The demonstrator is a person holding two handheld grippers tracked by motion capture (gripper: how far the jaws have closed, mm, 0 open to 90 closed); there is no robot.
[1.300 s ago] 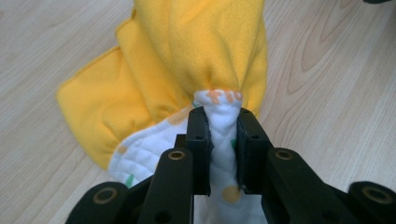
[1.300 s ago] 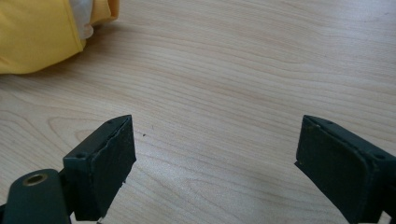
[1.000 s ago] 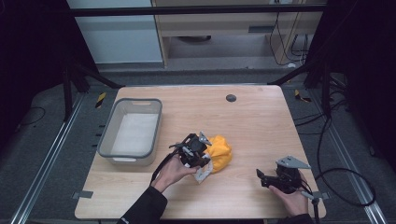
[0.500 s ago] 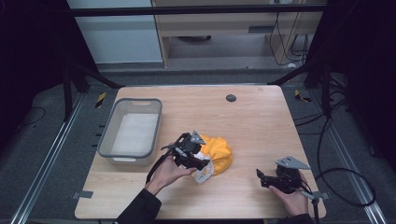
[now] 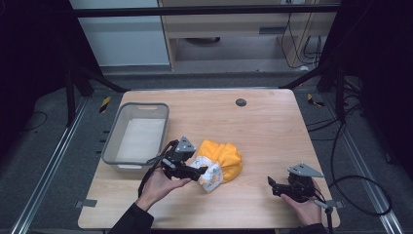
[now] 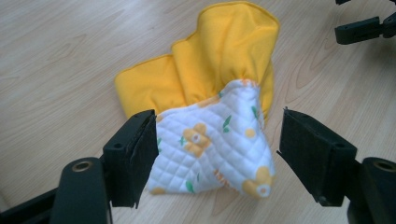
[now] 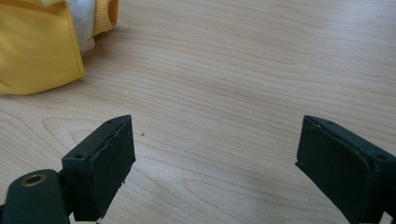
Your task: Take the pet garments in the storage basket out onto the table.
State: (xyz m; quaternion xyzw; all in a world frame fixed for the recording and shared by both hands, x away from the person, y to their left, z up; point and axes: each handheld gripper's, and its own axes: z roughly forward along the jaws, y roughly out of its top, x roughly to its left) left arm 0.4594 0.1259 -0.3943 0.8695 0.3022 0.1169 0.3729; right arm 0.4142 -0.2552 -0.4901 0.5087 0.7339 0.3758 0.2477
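Yellow cloth bundle [image 5: 221, 161] sits mid-tabletop toward the near edge, left gripper [image 6: 215, 144] spread wide around its quilted floral end, right gripper [image 7: 215, 161] also wide open over bare wood by the near right corner.

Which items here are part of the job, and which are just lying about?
In play, it seems:
yellow cloth item with quilted floral lining
left gripper, open around it
grey bin, possibly

Lying about:
right gripper, open over bare table
dark disc

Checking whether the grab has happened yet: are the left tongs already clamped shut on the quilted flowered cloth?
No. In the left gripper view the left tongs stand open, jaws on either side of the quilted flowered cloth.
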